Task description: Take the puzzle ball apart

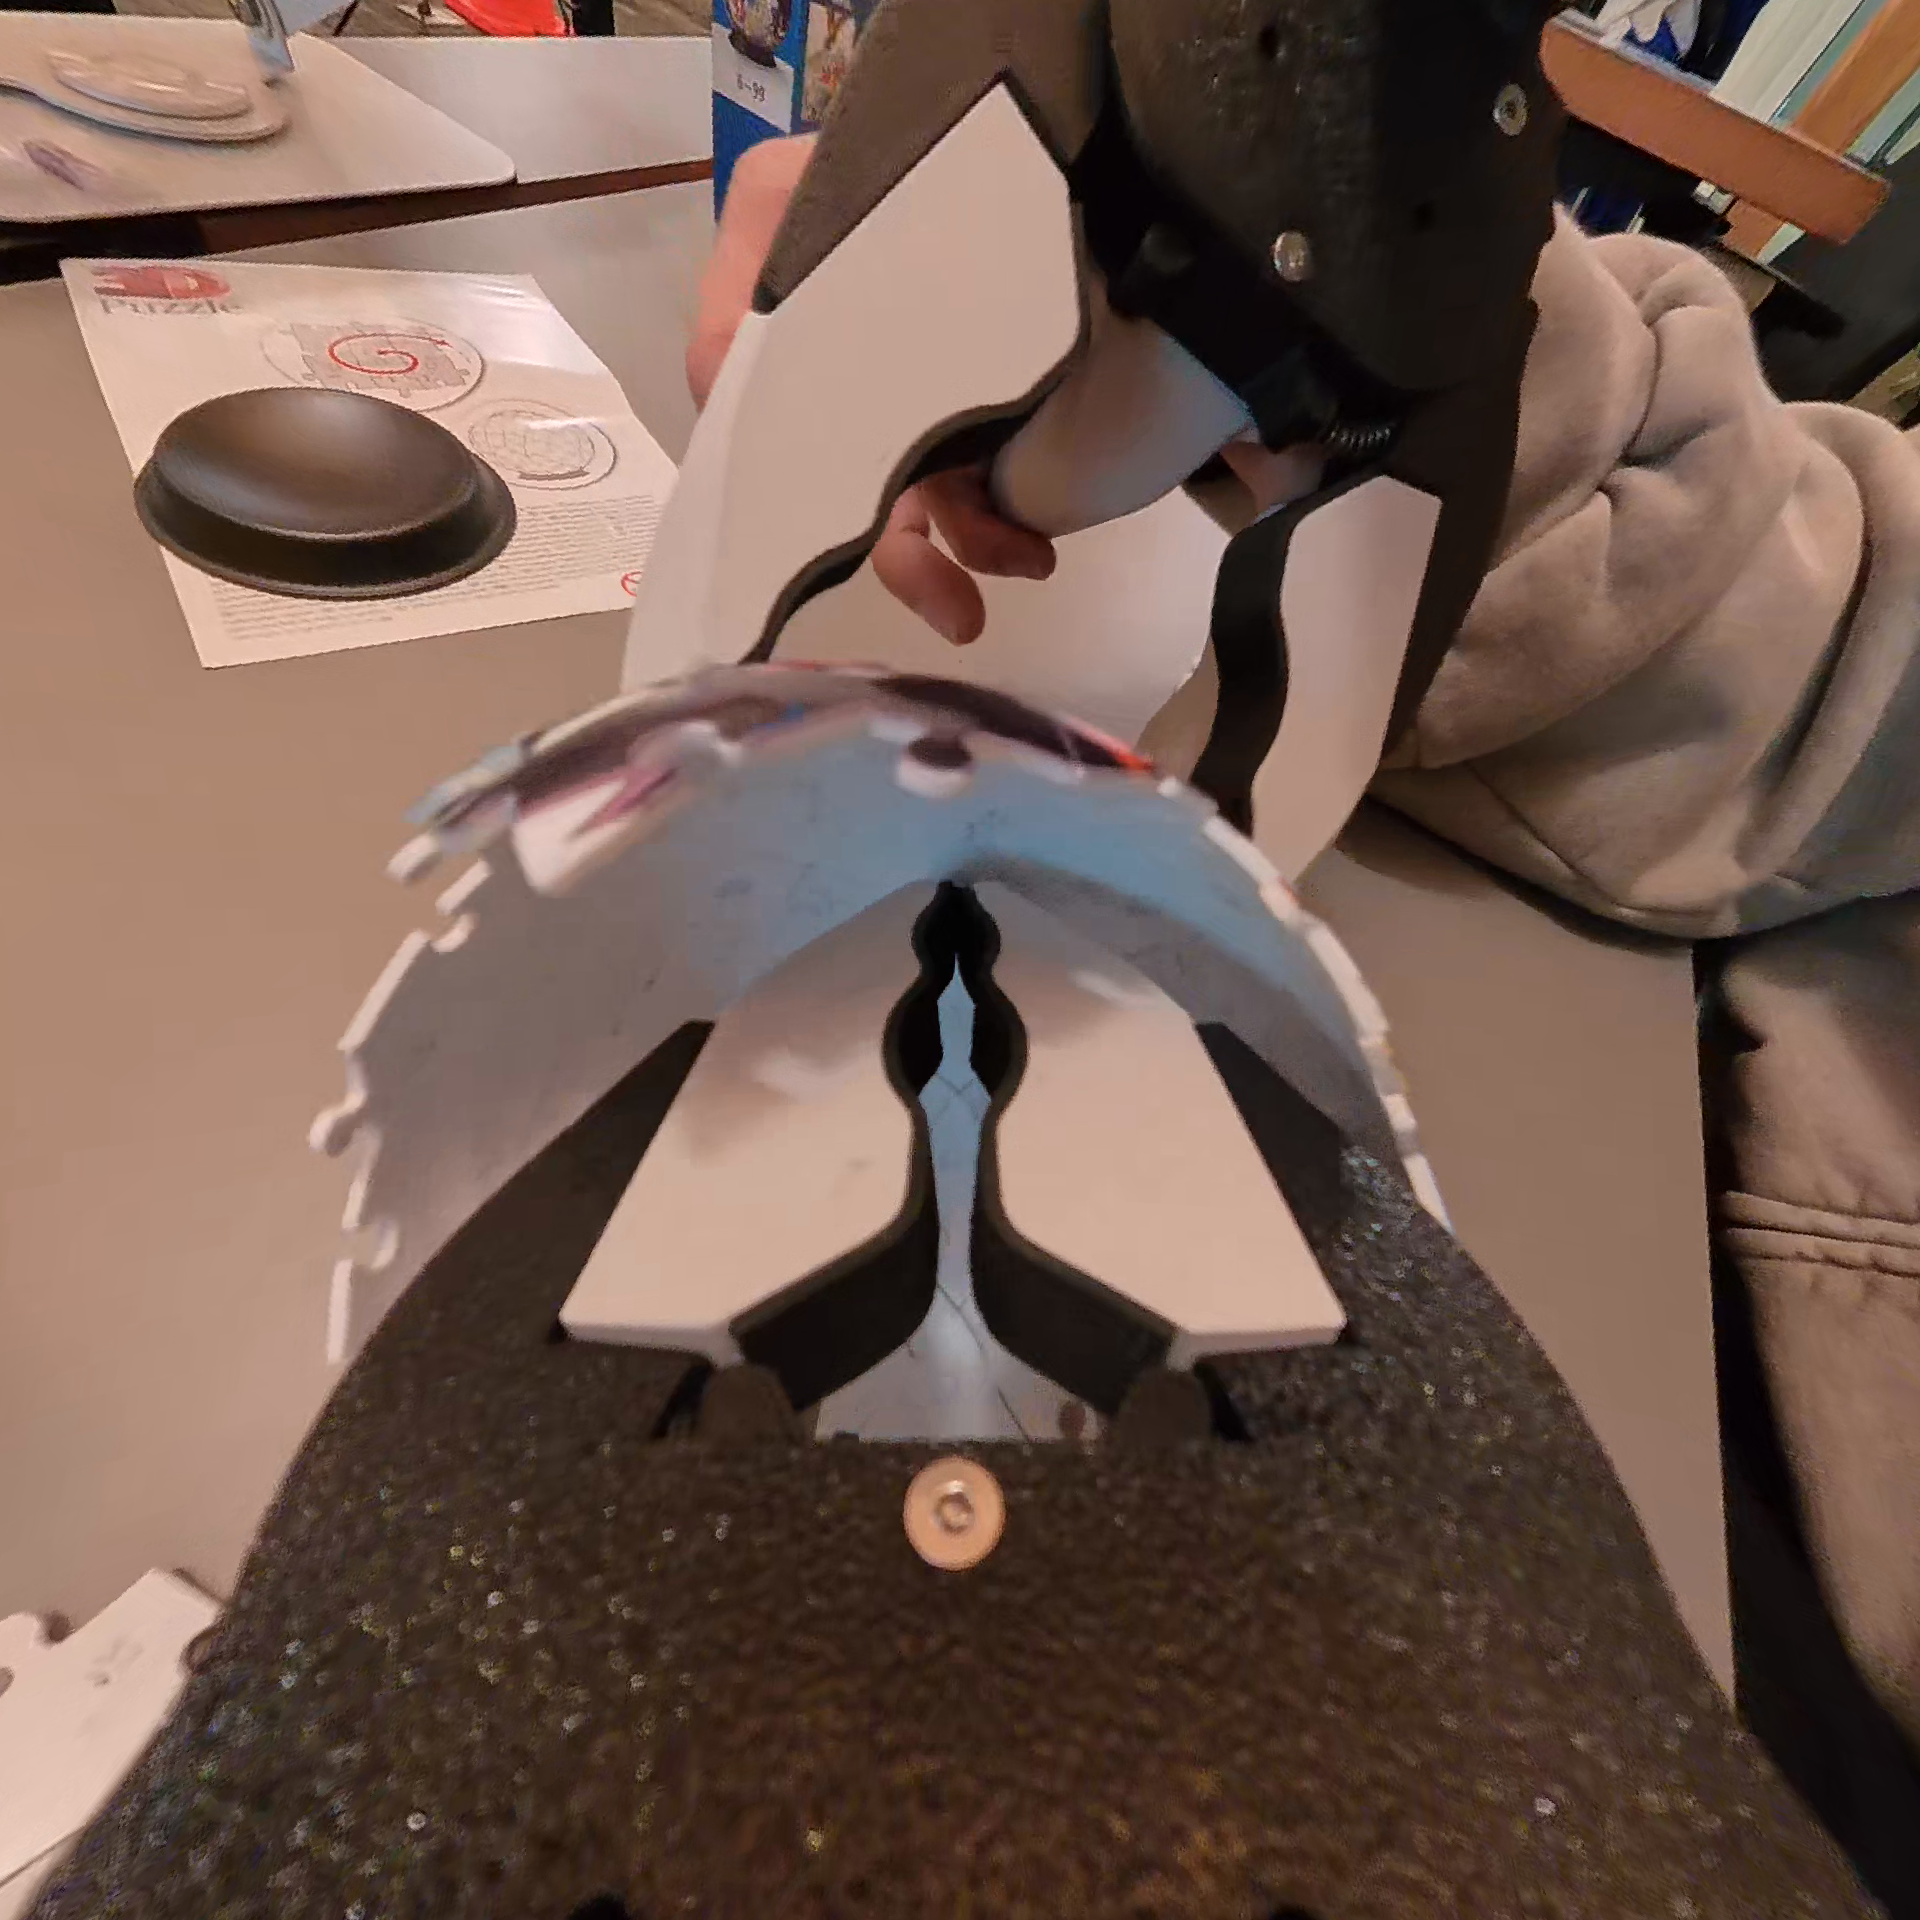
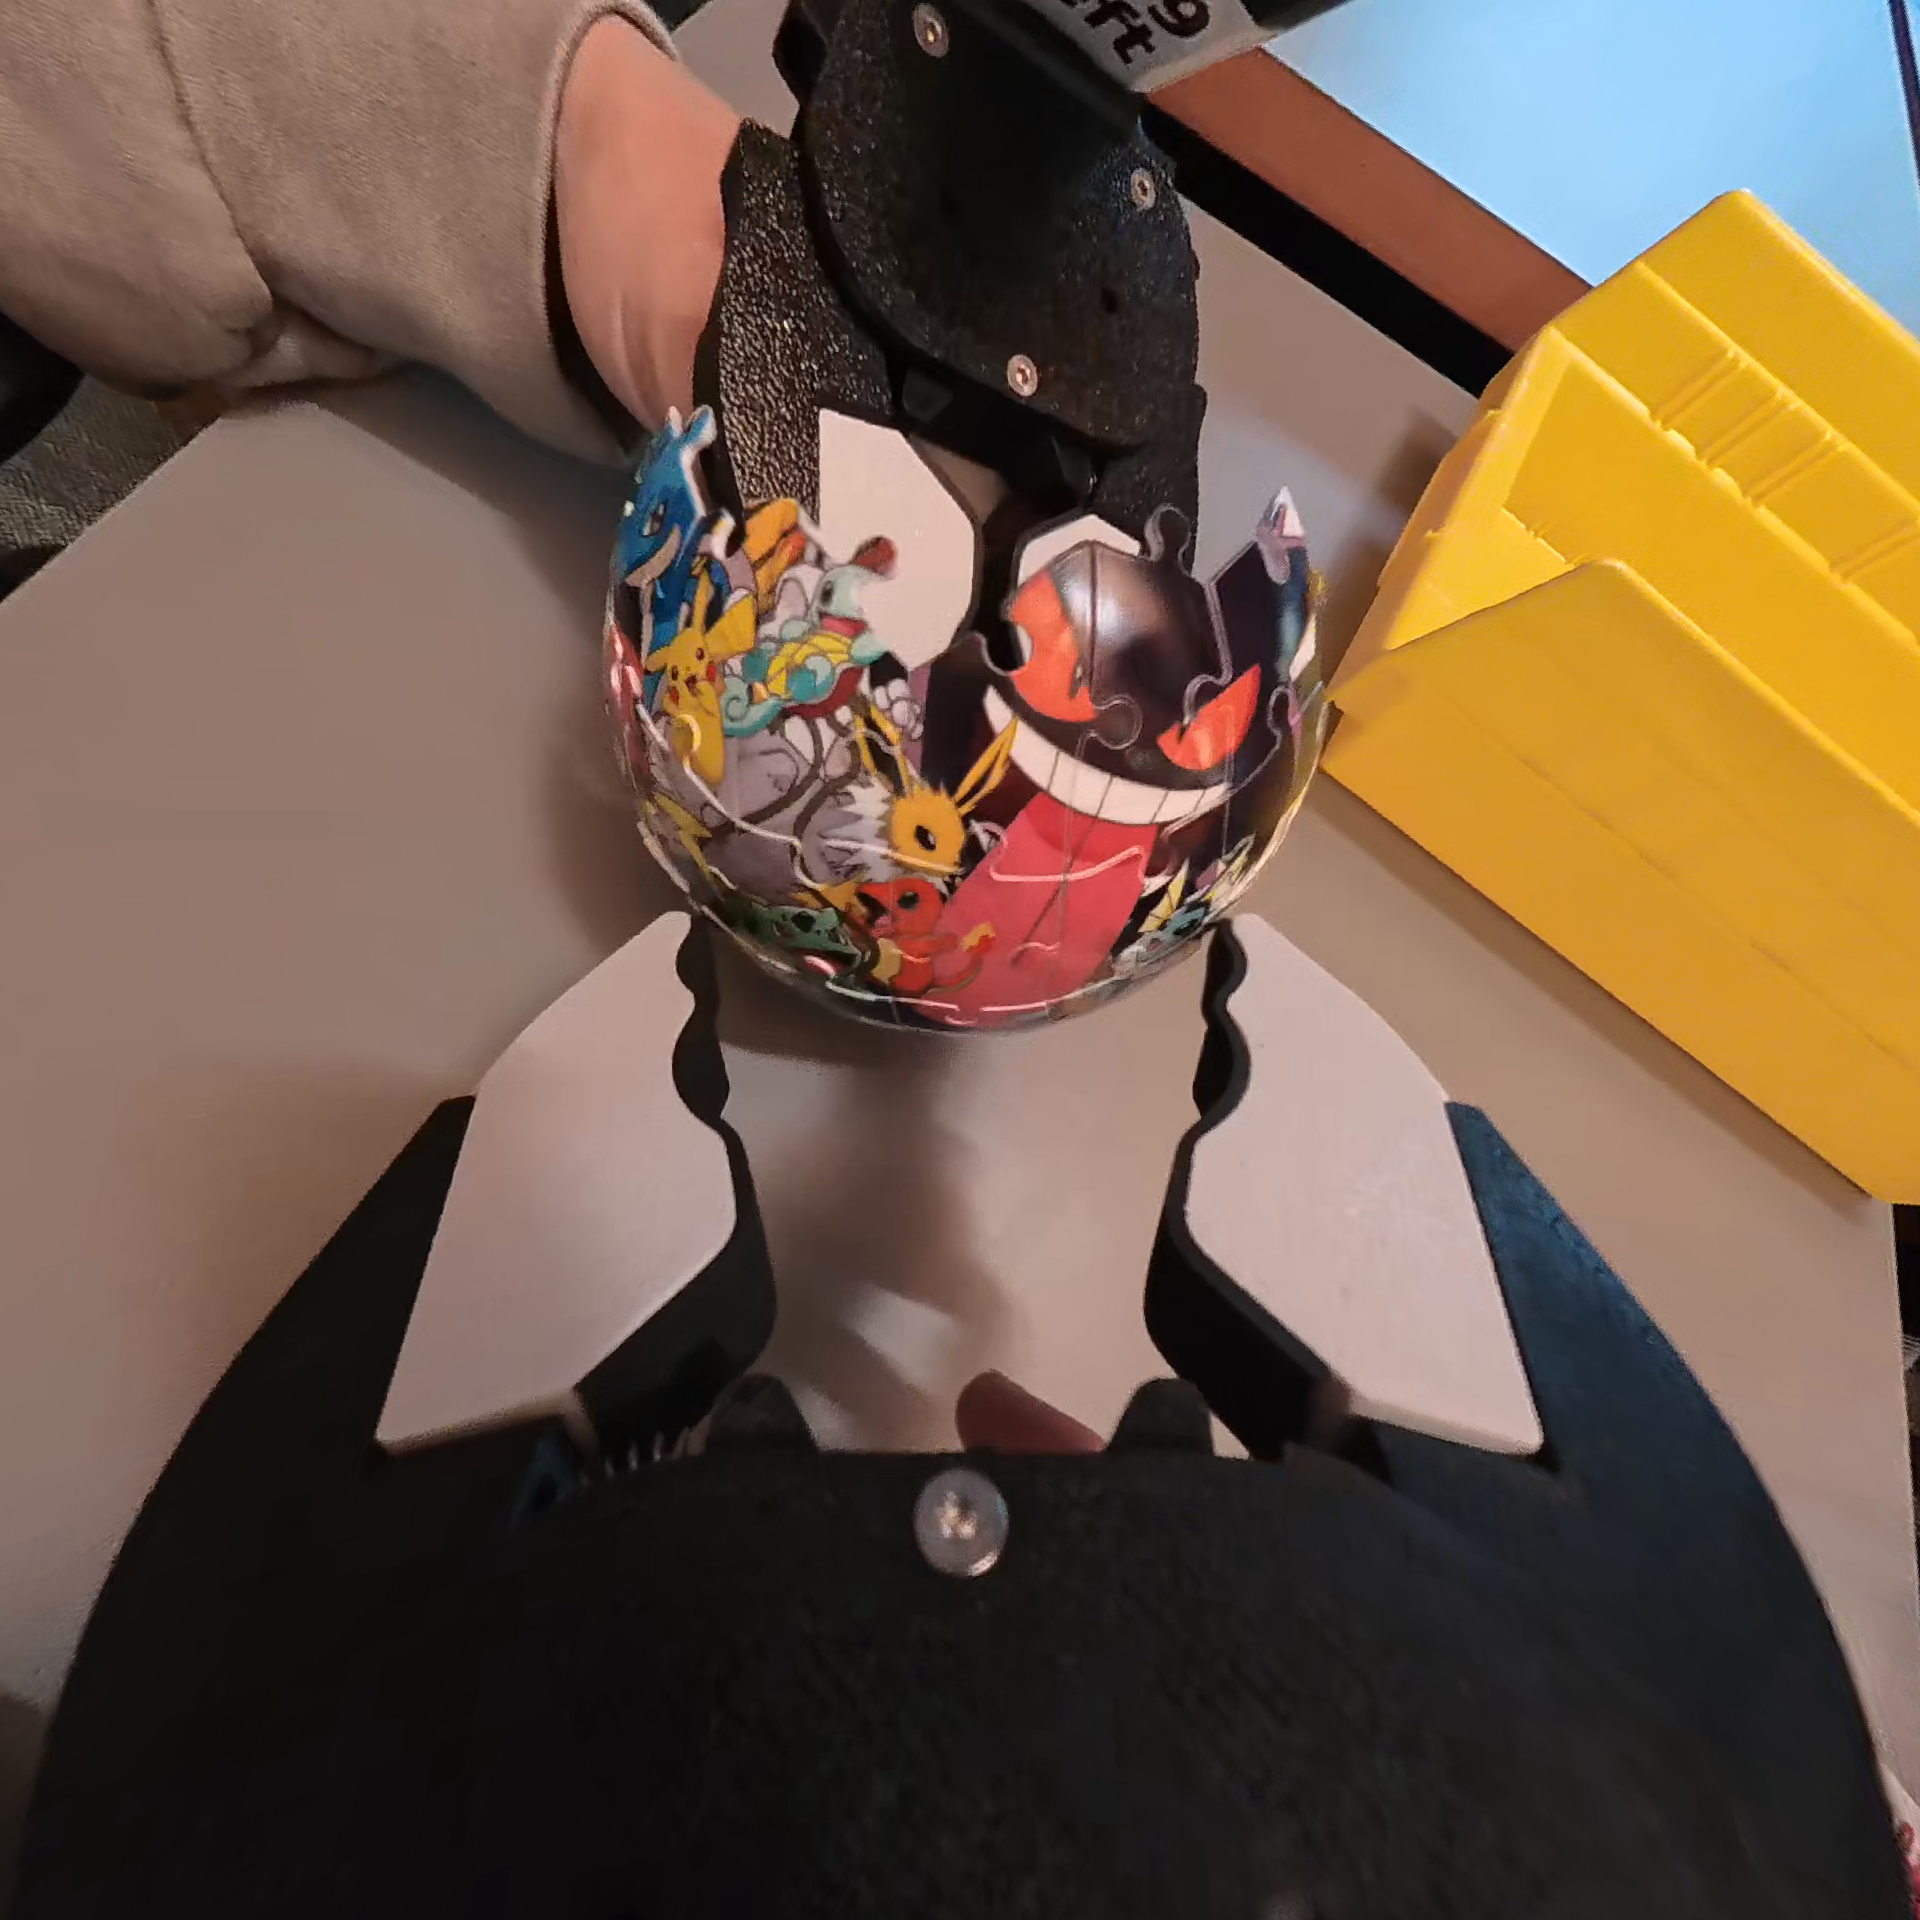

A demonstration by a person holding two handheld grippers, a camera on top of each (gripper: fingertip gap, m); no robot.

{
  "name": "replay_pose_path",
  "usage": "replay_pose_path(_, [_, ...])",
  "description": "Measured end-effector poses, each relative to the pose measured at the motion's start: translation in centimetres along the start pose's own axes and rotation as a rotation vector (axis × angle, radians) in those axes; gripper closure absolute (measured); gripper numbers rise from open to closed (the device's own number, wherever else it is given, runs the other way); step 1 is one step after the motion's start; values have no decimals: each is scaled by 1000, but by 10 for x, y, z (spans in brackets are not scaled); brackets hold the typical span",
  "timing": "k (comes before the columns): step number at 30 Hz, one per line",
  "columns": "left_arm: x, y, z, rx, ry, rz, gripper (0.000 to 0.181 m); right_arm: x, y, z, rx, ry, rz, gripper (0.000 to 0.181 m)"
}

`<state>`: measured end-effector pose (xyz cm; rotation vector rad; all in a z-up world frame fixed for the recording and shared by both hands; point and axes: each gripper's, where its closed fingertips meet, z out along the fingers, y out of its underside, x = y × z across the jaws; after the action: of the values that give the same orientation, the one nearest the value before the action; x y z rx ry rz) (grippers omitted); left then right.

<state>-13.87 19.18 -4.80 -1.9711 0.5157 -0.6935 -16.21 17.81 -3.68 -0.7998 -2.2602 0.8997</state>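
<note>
On the grey table [image 2: 260,831], the puzzle ball [image 2: 956,769] is sitting as a partly dismantled shell, its open, jagged rim turned up and away from the right wrist camera and its rounded printed side bulging toward it. The left gripper [image 1: 961,935] is reaching in from the far side and is pinching the rim of the shell, its jaws clenched together on the curved wall (in its own view the white inner face of the pieces is arching over the closed tips). The right gripper [image 2: 956,997] is hovering with its jaws spread wide and holding nothing, the ball lying straight ahead of them and just beyond the tips, its lower curve sitting roughly between them.

That is the relation the coming move seems to hinge on: the shell is centred on the right gripper's opening, while the left one is already anchoring the opposite rim. A likely next step is for the right gripper to advance and close on a loose edge piece, then peel it away.

A yellow bin [image 2: 1662,675] is standing just beside the ball on its right, a black stand [image 1: 322,499] is resting on an instruction sheet [image 1: 520,312] well apart, and a loose white piece [image 1: 94,1704] is lying near the left gripper's body.
</note>
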Motion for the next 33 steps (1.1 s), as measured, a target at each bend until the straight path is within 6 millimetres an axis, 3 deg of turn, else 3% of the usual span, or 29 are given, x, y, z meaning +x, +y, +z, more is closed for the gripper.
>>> replay_pose_path(14, [9, -15, 3, 110, 105, -147, 181, -1, -3, -5, -103, 43, -25, 79])
replay_pose_path(24, [14, -43, -9, 319, 273, -308, 181, -4, -1, -14, -66, 99, 35, 80])
replay_pose_path(28, [14, -31, -1, 209, 263, -284, 181, -5, 7, -14, -26, 130, 47, 80])
replay_pose_path(33, [7, -9, 6, -14, 119, -166, 181, -4, 7, -19, 24, 142, 87, 84])
